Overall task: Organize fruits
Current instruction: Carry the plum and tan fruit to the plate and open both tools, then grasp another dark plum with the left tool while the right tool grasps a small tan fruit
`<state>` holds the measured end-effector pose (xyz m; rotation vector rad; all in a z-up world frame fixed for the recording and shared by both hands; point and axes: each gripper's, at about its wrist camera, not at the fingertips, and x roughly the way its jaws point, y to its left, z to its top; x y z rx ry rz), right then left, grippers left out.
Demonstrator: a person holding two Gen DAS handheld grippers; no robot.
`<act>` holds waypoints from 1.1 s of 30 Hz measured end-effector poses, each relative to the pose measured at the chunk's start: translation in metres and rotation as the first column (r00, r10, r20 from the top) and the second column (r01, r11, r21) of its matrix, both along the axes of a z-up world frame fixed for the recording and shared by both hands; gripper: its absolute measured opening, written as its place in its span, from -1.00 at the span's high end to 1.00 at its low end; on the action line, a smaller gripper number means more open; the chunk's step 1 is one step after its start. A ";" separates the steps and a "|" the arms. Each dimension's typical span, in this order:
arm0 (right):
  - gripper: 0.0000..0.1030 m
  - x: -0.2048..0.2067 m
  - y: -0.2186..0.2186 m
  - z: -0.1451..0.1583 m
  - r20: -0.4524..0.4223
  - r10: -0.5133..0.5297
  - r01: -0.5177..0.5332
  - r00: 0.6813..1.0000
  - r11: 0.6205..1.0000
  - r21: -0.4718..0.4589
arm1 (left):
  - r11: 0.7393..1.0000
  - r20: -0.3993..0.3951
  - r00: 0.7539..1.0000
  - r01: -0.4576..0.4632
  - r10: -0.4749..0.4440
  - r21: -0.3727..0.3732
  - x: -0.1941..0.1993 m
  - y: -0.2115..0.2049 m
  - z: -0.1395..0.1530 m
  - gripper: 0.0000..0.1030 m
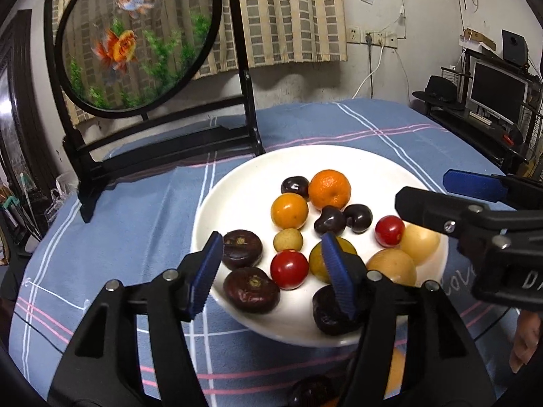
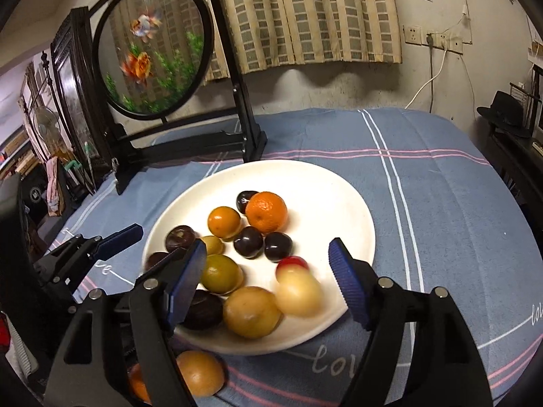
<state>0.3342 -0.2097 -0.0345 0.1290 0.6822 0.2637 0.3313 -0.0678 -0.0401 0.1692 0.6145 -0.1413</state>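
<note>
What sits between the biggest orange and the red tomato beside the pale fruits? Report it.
A dark glossy fruit lies between the orange and that tomato on the white plate; both wrist views show it.

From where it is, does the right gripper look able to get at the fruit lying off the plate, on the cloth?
Probably, but not straight ahead. The right gripper is open over the plate, while the loose fruit lies nearer, below its left finger, so it likely must pull back first.
</note>
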 end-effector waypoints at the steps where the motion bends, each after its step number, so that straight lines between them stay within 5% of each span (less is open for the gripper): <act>1: -0.45 -0.004 -0.001 0.002 0.006 -0.003 0.002 1.000 1.000 0.008 | 1.000 0.008 1.000 -0.001 0.001 -0.002 -0.004 0.001 0.003 -0.24; 9: -0.45 -0.066 -0.003 0.019 0.039 0.012 -0.013 0.999 0.999 0.040 | 1.000 0.034 0.999 -0.006 0.007 -0.024 -0.065 0.025 0.021 -0.44; 21: -0.45 -0.173 0.010 -0.027 -0.049 0.202 -0.202 0.978 0.979 0.018 | 0.999 -0.101 0.994 0.041 -0.043 -0.020 -0.128 0.051 -0.024 -0.47; 33: -0.45 -0.205 0.046 -0.045 -0.106 0.390 -0.396 0.914 0.917 -0.040 | 0.987 -0.184 0.970 0.158 -0.156 -0.001 -0.121 0.034 -0.047 -0.46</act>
